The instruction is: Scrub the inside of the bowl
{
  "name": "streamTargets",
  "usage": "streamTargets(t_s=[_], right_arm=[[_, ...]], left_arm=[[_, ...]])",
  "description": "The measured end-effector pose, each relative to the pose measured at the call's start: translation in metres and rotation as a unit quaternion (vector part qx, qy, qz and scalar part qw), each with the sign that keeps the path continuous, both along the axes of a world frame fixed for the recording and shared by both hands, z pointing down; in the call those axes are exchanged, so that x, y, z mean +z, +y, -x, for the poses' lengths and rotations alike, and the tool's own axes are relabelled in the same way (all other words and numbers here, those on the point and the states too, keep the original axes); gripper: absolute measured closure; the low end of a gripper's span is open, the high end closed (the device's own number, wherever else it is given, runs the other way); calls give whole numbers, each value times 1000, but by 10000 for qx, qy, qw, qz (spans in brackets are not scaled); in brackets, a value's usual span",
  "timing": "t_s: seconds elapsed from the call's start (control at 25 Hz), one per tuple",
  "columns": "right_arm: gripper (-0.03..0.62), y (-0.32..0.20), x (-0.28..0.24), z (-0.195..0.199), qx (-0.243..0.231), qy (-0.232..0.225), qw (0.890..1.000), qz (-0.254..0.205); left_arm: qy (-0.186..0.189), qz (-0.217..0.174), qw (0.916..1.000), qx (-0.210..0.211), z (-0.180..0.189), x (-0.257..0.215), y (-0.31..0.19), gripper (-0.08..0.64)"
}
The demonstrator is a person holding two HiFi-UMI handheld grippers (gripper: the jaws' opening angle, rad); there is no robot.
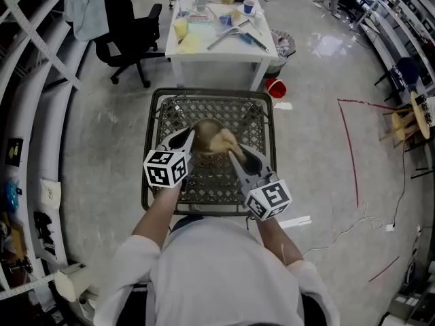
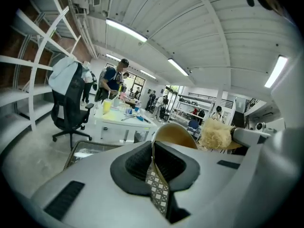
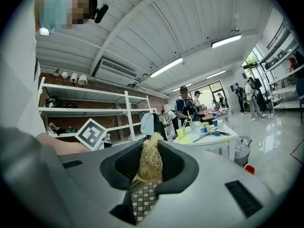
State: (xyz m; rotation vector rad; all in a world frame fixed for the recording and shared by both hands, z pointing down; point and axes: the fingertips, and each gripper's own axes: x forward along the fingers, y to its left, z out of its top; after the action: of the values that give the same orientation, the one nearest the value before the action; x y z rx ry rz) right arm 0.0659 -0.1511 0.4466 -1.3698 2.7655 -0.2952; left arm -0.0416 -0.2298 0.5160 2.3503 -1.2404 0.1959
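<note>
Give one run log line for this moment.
left gripper: shut on bowl | right gripper: shut on scrubber | both above wire basket

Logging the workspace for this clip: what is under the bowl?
The wire mesh basket lies below the brown bowl, which the left tongs hold by its rim. The mesh straight beneath is covered by the bowl and the fibre scrubber.

The bowl [image 1: 204, 126] is partly hidden behind the left tongs [image 1: 189, 137] and right tongs [image 1: 232, 153], and clutter on the desk [image 1: 217, 51] at 12 o'clock is too small to tell.
</note>
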Motion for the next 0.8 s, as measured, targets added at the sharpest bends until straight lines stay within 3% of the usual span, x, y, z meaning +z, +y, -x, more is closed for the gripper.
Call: streamTargets(t_s=[0.12,0.4,0.6,0.8], right_arm=[[492,9,0,3,-93,31,10000,-14],[492,20,6,11,-309,167,9994,3],[492,23,11,19,-412,644,9971,-10],[492,20,16,33,-618,803,9948,43]], left_arm=[[-115,-141,9998,-24,-1,-7,13,512],[67,-119,9999,-76,-5,-8,33,512],[-18,-177,9998,-79,-8,-11,44,512],[-207,-277,9994,17,-11,-12,51,512]])
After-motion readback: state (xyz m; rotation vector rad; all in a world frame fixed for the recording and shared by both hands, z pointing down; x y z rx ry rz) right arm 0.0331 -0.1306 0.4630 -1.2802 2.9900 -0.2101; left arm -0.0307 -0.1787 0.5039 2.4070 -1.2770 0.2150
